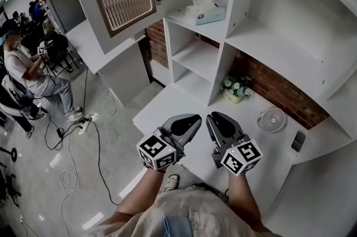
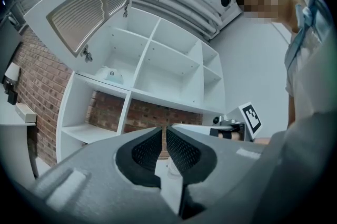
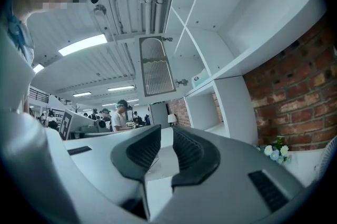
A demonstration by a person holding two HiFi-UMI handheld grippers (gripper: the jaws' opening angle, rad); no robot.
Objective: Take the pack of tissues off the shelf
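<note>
From the head view, the left claw (image 1: 194, 119) and the right claw (image 1: 213, 117) are held side by side, close together, over the white desk (image 1: 167, 105). The pack of tissues (image 1: 205, 9) sits in a shelf (image 1: 223, 52) compartment well beyond both claws, far ahead of their tips. A pot of flowers (image 1: 235, 88) stands ahead of the right claw, and a small fan (image 1: 271, 119) lies out to that claw's right side.

In the left gripper view, the left claw (image 2: 165, 128) has its jaws together, with only a thin slit between the pads and nothing in it. The pack of tissues (image 2: 112, 75) is above and to the left of the tips, well apart. The right claw's marker cube (image 2: 251, 118) shows off to the right.

In the right gripper view, the right claw (image 3: 167, 128) has its jaws a little apart, a narrow gap with nothing in it. The pack of tissues (image 3: 200, 79) is above and slightly right of the tips, far off. The flowers (image 3: 274, 150) are to the right.
</note>
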